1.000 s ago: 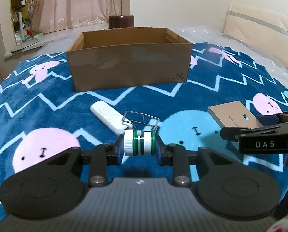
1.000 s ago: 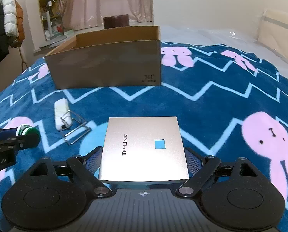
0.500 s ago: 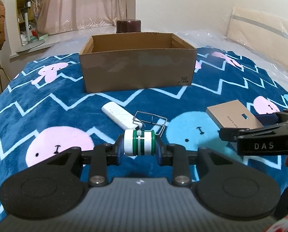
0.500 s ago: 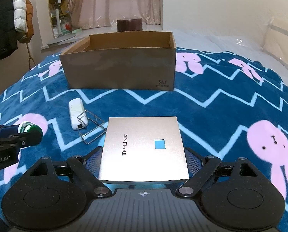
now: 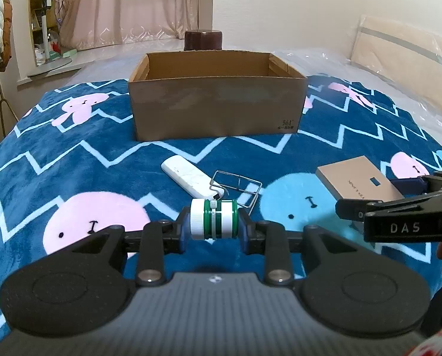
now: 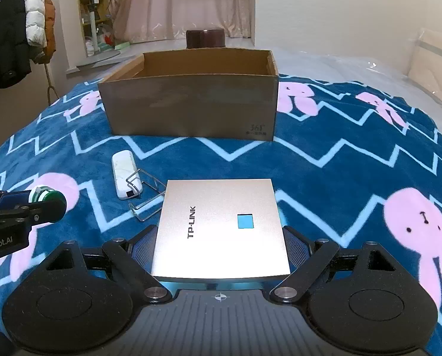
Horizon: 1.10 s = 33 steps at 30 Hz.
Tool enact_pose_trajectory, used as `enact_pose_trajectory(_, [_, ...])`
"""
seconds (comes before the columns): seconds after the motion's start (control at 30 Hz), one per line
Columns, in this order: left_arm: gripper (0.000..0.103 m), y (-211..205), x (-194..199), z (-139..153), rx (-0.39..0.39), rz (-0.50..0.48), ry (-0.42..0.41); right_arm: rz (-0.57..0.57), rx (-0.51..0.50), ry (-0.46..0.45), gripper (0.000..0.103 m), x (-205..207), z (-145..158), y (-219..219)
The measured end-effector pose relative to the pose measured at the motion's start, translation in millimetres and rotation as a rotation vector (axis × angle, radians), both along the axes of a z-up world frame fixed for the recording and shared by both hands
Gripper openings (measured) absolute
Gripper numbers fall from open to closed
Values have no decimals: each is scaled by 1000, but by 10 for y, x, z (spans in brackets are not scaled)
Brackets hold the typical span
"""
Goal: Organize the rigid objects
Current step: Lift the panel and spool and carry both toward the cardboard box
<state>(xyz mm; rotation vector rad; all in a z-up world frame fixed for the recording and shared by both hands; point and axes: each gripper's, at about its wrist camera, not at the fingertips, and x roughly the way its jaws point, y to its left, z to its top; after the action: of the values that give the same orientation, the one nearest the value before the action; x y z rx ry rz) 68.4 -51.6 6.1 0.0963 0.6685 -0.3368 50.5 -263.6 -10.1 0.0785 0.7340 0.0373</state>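
The left hand-held gripper (image 5: 214, 231) is clenched on a small green-and-white bottle (image 5: 214, 219), which lies sideways between the pads, white cap to the left, held clear above the blanket (image 5: 72, 154). In the right wrist view the same bottle (image 6: 44, 194) shows end-on at the tip of the left hand-held gripper, at the left edge of the frame.

The right hand-held gripper (image 6: 221, 243) is grasping a flat beige box (image 6: 221, 225) printed TP-LINK, with a small blue square on its lid. The blue pads press on its left and right edges, and the box lies about level, its near edge close to the gripper body. In the left wrist view this box (image 5: 357, 179) sits to the right, beyond the right hand-held gripper's black finger marked DAS.

Just beyond the bottle, on the blanket, lie a white dongle (image 5: 188, 176) and a bent wire frame (image 5: 235, 185). The frame touches the dongle's near end. Both rest between the two grippers and the carton.

Farther back stands an open cardboard carton (image 5: 218, 109) on the blanket, flaps off, nothing visible in the part of its inside that shows. It is well apart from both held things. The blanket is dark blue with pale zigzags, pink rabbits and blue faces, spread over a bed. Behind the carton a dark brown round object (image 5: 203, 40) peeks out.
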Motion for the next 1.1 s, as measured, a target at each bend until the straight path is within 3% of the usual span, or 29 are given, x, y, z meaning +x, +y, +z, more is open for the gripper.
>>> enact_pose_trajectory(0.83, [27, 58, 174, -3, -6, 6, 8, 7, 2, 7, 85, 170, -18, 24])
enact_pose_trajectory(1.1, [27, 162, 499, 133, 2, -1, -7, -1, -1, -7, 85, 395, 112, -112])
